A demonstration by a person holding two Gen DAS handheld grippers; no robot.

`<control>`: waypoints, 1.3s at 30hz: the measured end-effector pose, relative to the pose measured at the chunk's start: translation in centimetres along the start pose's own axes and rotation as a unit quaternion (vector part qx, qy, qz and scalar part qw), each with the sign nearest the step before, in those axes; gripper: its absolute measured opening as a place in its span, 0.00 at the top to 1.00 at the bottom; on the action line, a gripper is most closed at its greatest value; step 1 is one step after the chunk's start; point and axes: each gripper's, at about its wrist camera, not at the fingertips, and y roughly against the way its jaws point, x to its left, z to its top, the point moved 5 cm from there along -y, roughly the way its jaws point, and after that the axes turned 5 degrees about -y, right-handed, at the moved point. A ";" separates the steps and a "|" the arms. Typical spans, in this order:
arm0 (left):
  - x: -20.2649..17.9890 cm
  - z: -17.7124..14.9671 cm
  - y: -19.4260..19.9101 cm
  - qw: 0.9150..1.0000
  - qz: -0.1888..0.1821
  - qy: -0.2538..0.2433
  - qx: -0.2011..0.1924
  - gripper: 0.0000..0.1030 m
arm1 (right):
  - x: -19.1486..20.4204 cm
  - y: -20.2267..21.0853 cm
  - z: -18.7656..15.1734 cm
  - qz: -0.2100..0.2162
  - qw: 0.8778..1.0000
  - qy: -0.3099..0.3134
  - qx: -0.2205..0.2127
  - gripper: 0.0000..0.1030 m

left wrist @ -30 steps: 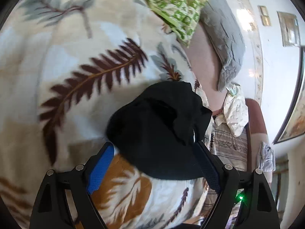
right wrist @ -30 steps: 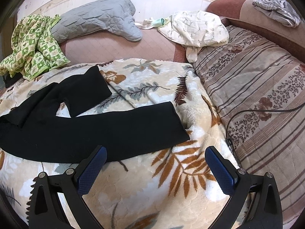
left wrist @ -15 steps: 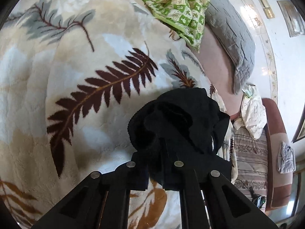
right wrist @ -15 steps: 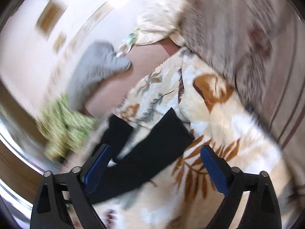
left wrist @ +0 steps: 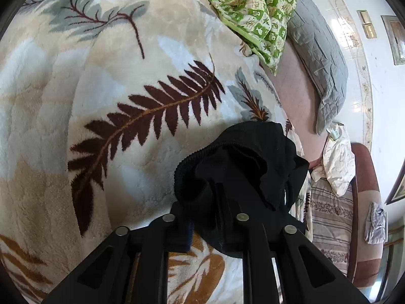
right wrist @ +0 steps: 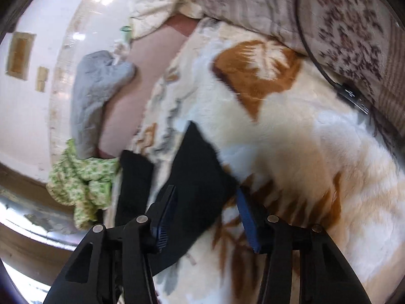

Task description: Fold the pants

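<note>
Black pants lie on a leaf-patterned blanket. In the left wrist view my left gripper is shut on the bunched waistband end of the pants, lifted slightly off the blanket. In the right wrist view the pants show two legs, the near leg's hem lying between the blue-padded fingers of my right gripper. The right jaws stand apart around that hem corner, not closed on it. The view is blurred.
A green patterned cloth and a grey pillow lie at the blanket's far edge. A cream garment and a striped cover lie beyond. A black cable with plug runs beside the blanket.
My left gripper closed on the waistband end and holds it. My right gripper swung down and tilted toward the near leg's hem, its jaws narrowing around the hem.
</note>
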 end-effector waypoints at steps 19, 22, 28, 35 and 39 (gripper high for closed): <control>6.2 -1.6 16.0 0.994 0.069 -0.031 -0.083 0.96 | 0.8 1.7 -9.5 -0.049 0.981 0.134 0.135 0.90; 7.3 -1.9 17.1 0.989 0.116 -0.027 -0.088 0.91 | 3.8 2.8 -8.5 -0.139 0.962 0.235 0.031 0.88; 4.1 -3.0 20.0 0.969 0.175 -0.060 -0.165 0.66 | 17.4 0.9 -18.0 -0.062 0.825 0.557 -0.073 0.39; -2.2 -6.3 15.6 0.998 0.004 -0.055 -0.027 0.59 | 22.3 -10.0 -29.1 -0.104 0.655 0.749 -0.002 0.42; -3.2 -7.3 10.9 0.998 -0.033 0.017 0.050 0.59 | 21.3 -15.0 -29.5 -0.154 0.609 0.778 0.029 0.42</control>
